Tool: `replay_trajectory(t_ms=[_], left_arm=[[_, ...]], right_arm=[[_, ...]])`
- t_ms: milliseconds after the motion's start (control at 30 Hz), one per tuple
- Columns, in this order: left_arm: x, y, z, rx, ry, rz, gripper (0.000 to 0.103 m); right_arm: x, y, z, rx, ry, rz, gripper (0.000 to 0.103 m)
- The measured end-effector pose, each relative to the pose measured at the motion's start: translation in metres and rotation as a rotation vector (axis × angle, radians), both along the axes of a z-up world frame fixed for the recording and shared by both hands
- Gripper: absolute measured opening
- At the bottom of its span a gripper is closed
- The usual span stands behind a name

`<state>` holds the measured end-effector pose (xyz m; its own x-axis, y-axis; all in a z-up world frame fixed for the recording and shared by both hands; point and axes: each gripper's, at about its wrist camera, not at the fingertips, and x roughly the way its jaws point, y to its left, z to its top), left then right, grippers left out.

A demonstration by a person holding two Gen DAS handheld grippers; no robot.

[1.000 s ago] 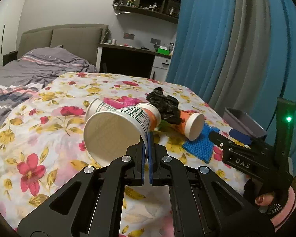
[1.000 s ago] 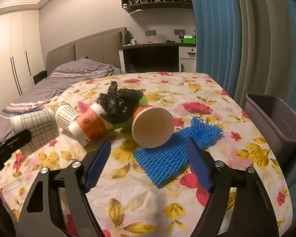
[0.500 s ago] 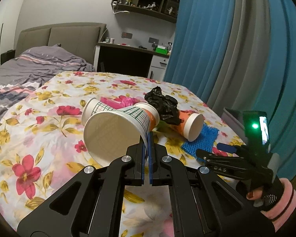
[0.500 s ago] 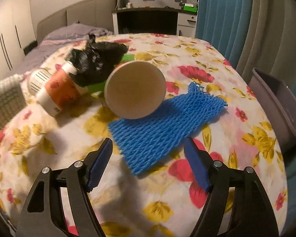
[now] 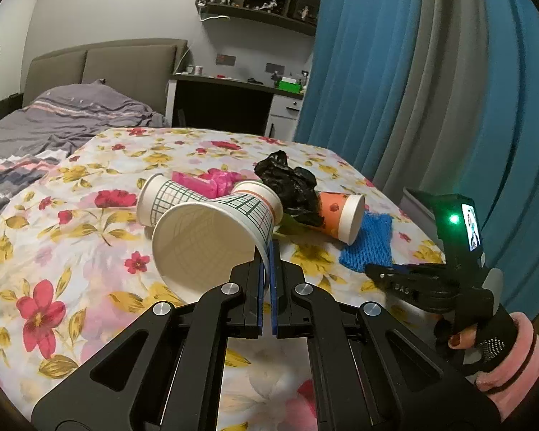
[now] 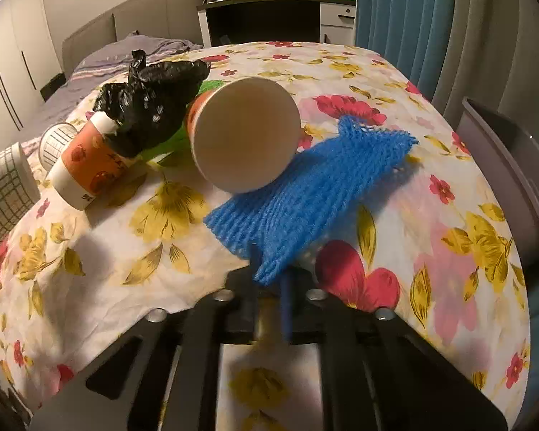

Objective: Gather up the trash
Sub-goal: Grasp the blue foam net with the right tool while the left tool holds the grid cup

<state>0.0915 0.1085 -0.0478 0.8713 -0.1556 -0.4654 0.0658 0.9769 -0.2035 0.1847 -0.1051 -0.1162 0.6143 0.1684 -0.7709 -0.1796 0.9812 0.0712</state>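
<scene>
My left gripper [image 5: 269, 251] is shut on the rim of a white paper cup with a green grid [image 5: 204, 244], held on its side above the flowered cloth; the same cup [image 6: 3, 190] shows at the right wrist view's left edge. A blue foam net [image 6: 312, 186] lies flat beside an orange cup [image 6: 244, 136] on its side. My right gripper [image 6: 269, 269] points down at the net's near corner; its jaws are closing, and the pads pinch that corner. In the left wrist view the right gripper [image 5: 377, 271] sits just before the net [image 5: 372, 240].
A crumpled black bag [image 6: 151, 104], a second orange cup [image 6: 86, 165], another grid cup [image 5: 161, 201], a pink wrapper [image 5: 212, 183] and a green scrap [image 6: 169, 147] lie heaped mid-table. A grey bin [image 6: 514, 165] stands off the right edge by blue curtains.
My right gripper tilted down and came in on the blue net, and its jaws went from wide apart to pinched on the net's near corner. The left gripper kept still with its cup.
</scene>
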Motion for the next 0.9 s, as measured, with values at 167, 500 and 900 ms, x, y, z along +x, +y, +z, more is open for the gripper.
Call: replay_trajectory(t_ms=[167,500,900], left_arm=[[0.0,-0.004,0.001,0.011,-0.002,-0.004,0.002],[-0.001,-0.027,0.007,0.022,-0.016,-0.043,0.002],[0.0,-0.073,0.013,0.056,-0.035,-0.127,0.002]], right_arm=[[-0.015,-0.014,0.01,-0.001,-0.058,-0.016,0.007],[-0.056,-0.053,0.039,0.061,-0.164,-0.052,0.007],[-0.08,-0.081,0.06,0.106,-0.246,-0.06,0.007]])
